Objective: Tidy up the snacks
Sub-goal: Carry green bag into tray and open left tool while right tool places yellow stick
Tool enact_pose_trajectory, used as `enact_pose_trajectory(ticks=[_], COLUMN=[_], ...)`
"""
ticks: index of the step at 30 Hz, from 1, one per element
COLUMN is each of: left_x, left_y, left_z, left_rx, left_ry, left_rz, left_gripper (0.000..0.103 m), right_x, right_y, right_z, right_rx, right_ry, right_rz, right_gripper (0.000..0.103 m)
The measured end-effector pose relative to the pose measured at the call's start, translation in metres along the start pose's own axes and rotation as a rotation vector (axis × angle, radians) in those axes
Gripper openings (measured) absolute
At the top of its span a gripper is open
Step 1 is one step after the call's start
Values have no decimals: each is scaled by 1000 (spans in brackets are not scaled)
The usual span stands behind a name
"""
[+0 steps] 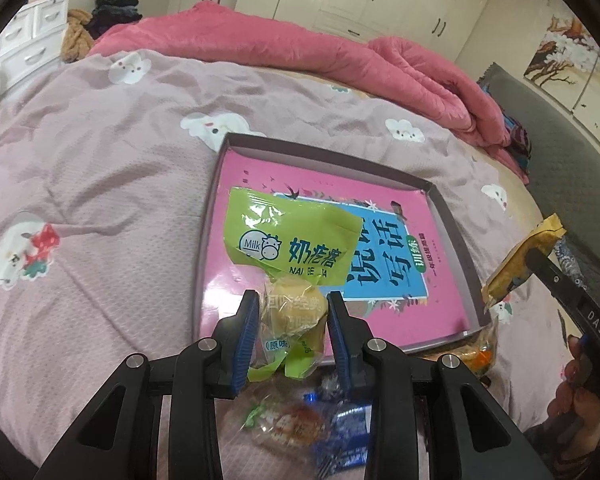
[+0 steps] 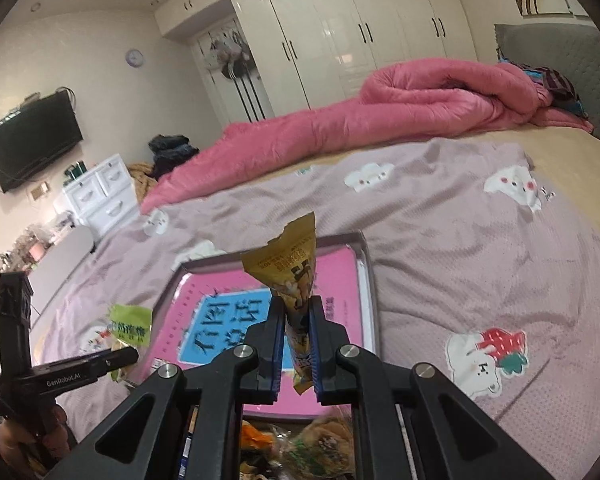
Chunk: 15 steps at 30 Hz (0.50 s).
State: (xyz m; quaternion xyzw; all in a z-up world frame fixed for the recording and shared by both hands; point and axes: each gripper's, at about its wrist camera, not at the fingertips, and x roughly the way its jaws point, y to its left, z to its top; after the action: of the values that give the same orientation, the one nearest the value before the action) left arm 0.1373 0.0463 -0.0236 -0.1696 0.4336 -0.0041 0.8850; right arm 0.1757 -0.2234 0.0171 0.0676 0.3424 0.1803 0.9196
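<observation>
The bed (image 1: pixel 100 160), under a mauve cloud-print cover, carries everything; a rolled pink quilt (image 1: pixel 300 48) lies along its far edge.

A shallow tray (image 1: pixel 448 216) sits on the cover toward the near edge of the bed, its floor lined with a pink and blue printed sheet (image 1: pixel 396 260). No snack rests in it yet, so it appears to be the destination.

The left gripper (image 1: pixel 292 320) is clamped on a green-wrapped milk snack (image 1: pixel 296 320), pads pressing the pale body of the pack and the green printed flap standing above the tray's near left corner. The pack is gripped low, likely so the loose flap leads into the tray.

The right gripper (image 2: pixel 297 344) is closed tight on a slim yellow snack packet (image 2: pixel 296 280), held upright at its lower half, over the tray's near edge. Both items seem to be in transit to the tray.

Loose snacks (image 1: pixel 300 420) lie on the cover just short of the tray's near edge, presumably the supply pile. They are blurred and largely hidden behind the gripper frames; their number and kinds cannot be determined. The print on the yellow packet is unreadable.
</observation>
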Motion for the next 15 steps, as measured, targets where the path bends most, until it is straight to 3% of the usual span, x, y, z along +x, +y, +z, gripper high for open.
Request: enact_pose_trajectory(ticks=[8,15], left_x=[26,35], left_y=[0,0], left_z=[-3,-2], left_rx=[19,29], left_ry=[52,61], left_rz=[31,26], left_gripper=[35,35], right_x=[16,34], right_y=[3,1], right_z=[-10,-15], right_rx=[-56,-54], right_ry=[71,130], right_rz=[-95,-120], right_gripper=[12,12])
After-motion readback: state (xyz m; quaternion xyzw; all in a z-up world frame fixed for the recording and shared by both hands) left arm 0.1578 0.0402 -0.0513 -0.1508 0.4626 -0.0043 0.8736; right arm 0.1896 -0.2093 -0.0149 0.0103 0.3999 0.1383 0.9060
